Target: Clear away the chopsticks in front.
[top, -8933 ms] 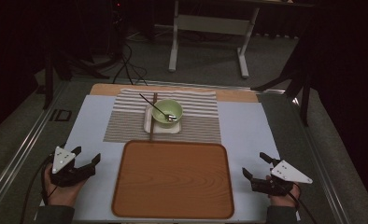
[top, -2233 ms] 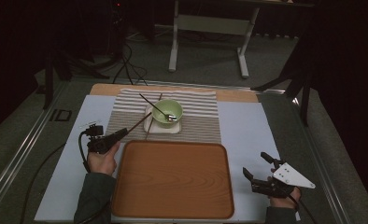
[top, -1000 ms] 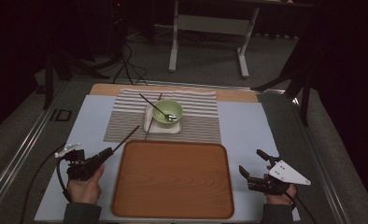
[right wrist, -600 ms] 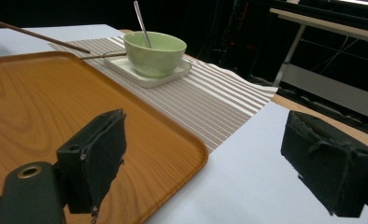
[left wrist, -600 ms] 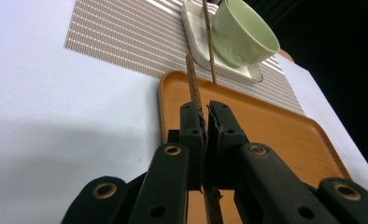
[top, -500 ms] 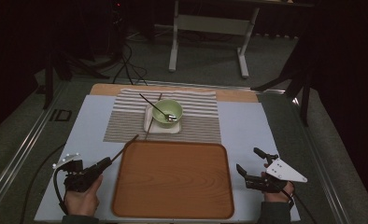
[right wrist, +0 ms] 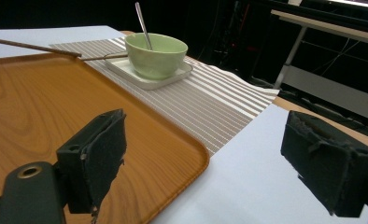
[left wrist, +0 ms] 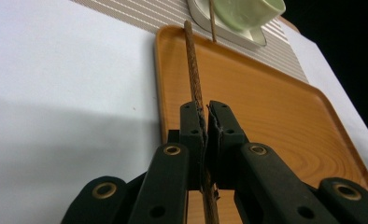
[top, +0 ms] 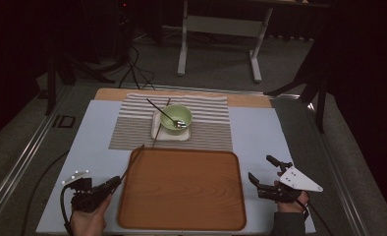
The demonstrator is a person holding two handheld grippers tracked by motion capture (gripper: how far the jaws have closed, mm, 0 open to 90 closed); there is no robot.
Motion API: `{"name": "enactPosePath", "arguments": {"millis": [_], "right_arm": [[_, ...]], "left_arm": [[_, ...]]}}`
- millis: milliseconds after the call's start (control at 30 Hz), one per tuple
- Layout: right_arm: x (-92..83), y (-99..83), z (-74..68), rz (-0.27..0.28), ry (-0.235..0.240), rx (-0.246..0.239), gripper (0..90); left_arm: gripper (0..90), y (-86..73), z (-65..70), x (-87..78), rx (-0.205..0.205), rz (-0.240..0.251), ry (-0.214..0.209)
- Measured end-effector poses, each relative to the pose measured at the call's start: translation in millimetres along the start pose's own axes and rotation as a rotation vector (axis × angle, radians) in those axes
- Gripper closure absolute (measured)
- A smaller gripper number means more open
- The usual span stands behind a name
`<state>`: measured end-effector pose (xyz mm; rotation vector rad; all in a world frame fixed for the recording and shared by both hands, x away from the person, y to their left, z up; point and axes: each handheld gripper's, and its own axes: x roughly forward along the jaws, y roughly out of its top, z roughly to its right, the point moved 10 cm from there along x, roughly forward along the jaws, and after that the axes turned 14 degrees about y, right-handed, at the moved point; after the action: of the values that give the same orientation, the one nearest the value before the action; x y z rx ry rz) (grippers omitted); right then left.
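- Since the earlier frame, the left tool (top: 114, 182) had moved nearer the person, gripping a chopstick (left wrist: 194, 79).
- The right tool (right wrist: 205, 158) stood wide apart beside the tray (top: 181, 191).

Pale green bowl (top: 176, 119), brown-and-white striped mat (top: 208, 125), orange-brown wooden tray (top: 184, 189).

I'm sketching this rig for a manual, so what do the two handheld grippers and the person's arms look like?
Both are black, with two jointed jaws, brass-coloured rivets and worn black pads. The left gripper trails a black looping cable and has white dots on top. The right gripper carries a grey three-cornered plate with small holes, and a dark sleeve covers that arm.
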<state>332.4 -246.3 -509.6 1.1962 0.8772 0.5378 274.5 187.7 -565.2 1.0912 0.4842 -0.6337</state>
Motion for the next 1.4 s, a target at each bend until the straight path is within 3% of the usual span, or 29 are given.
{"name": "enactPosePath", "arguments": {"millis": [500, 1100, 1400], "right_arm": [[-0.8, 0.4, 1.1, 0.004, -0.002, 0.0, 13.6], [-1.6, 1.0, 1.4, 0.008, -0.005, -0.001, 13.6], [-1.4, 1.1, 0.8, 0.007, -0.004, 0.0, 13.6]], "left_arm": [[85.9, -28.5, 10.3, 18.2, 0.038, -0.111, 0.018], [85.9, -42.2, 9.5, 16.5, 0.034, -0.114, 0.064], [84.5, -42.0, 9.3, 17.2, 0.065, -0.107, 0.094]]}}
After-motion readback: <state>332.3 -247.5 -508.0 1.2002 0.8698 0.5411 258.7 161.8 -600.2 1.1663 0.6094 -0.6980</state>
